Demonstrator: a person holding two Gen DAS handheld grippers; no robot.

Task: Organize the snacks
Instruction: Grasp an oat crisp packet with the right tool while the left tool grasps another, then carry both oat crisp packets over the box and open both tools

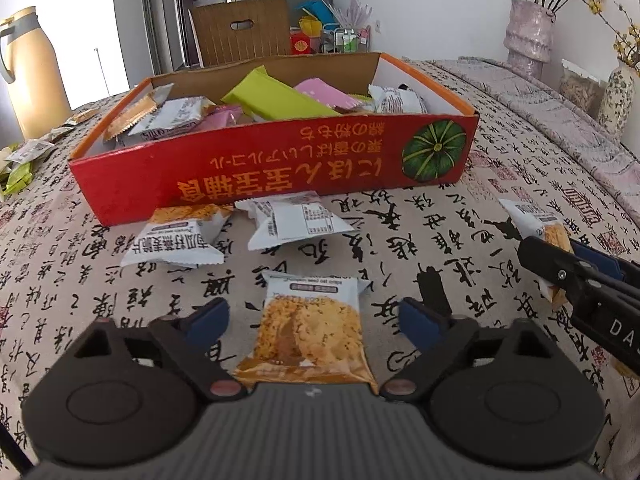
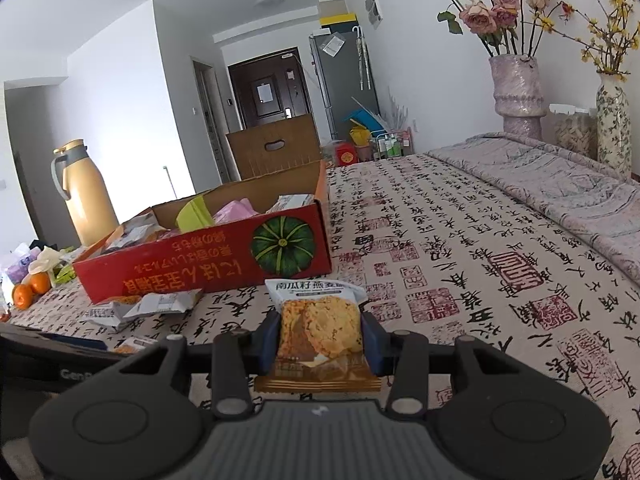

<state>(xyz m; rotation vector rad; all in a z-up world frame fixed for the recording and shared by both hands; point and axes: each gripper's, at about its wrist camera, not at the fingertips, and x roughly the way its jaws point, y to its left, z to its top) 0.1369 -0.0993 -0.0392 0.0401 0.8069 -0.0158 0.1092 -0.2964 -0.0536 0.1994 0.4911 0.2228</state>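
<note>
A red cardboard box (image 1: 240,176) (image 2: 200,256) with a pumpkin picture holds several snack packets in green, pink and white. In the left wrist view an oat crisp packet (image 1: 312,332) lies flat on the patterned tablecloth between the blue pads of my left gripper (image 1: 316,312), which is open and clear of it on both sides. Two more white packets (image 1: 180,236) (image 1: 292,220) lie against the box's front wall. My right gripper (image 2: 320,320) is shut on another oat crisp packet (image 2: 320,328); it also shows as the right gripper (image 1: 560,264) at the right edge.
A tan thermos jug (image 1: 32,76) (image 2: 86,192) stands at the far left beside loose wrappers (image 1: 20,168) and oranges (image 2: 30,288). Two flower vases (image 2: 518,88) (image 2: 612,128) stand at the back right. A brown carton (image 1: 240,32) sits behind the table.
</note>
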